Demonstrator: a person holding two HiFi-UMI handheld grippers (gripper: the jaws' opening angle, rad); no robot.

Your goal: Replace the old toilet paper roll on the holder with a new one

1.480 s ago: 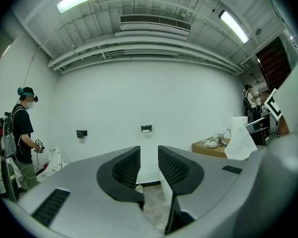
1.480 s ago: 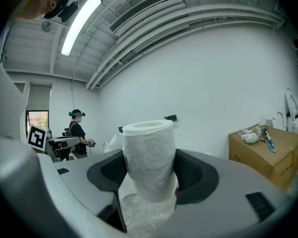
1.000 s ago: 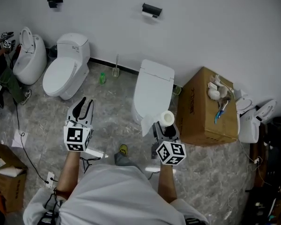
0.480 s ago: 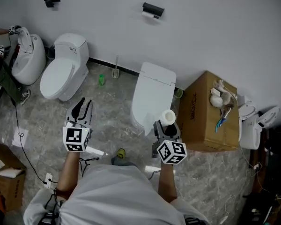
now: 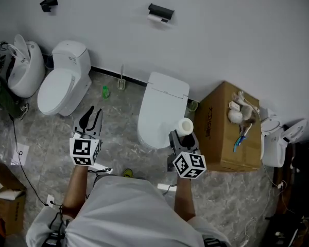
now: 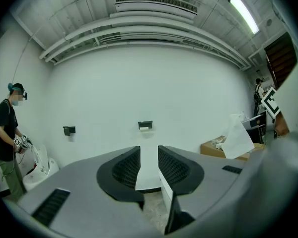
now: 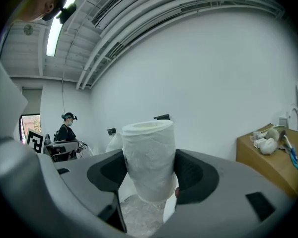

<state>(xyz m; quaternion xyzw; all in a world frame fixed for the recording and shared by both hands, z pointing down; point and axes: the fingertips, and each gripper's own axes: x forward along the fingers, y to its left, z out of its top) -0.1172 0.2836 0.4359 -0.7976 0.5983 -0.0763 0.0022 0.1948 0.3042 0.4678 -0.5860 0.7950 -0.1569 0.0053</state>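
A black wall holder (image 5: 160,10) carries the old white roll (image 5: 155,17) high on the white wall; it also shows as the holder (image 6: 145,126) in the left gripper view and the holder (image 7: 162,117) in the right gripper view. My right gripper (image 5: 184,134) is shut on a new toilet paper roll (image 5: 185,126), held upright over the middle toilet (image 5: 159,112). That roll (image 7: 148,152) fills the gap of the right gripper (image 7: 149,175). My left gripper (image 5: 91,118) hangs over the floor, apart from everything; the left gripper (image 6: 149,165) stands open with nothing between its jaws.
A cardboard box (image 5: 221,133) with odds and ends on top stands right of the middle toilet. Two more toilets (image 5: 56,89) (image 5: 23,68) stand at the left, under a second wall holder (image 5: 48,4). A green bottle (image 5: 105,92) sits by the wall. Another person (image 6: 7,143) works at the far left.
Both grippers have advanced toward the wall, so the toilets, box and floor have slid in the head view. The roll stays in the right gripper; the left jaws keep the same gap.
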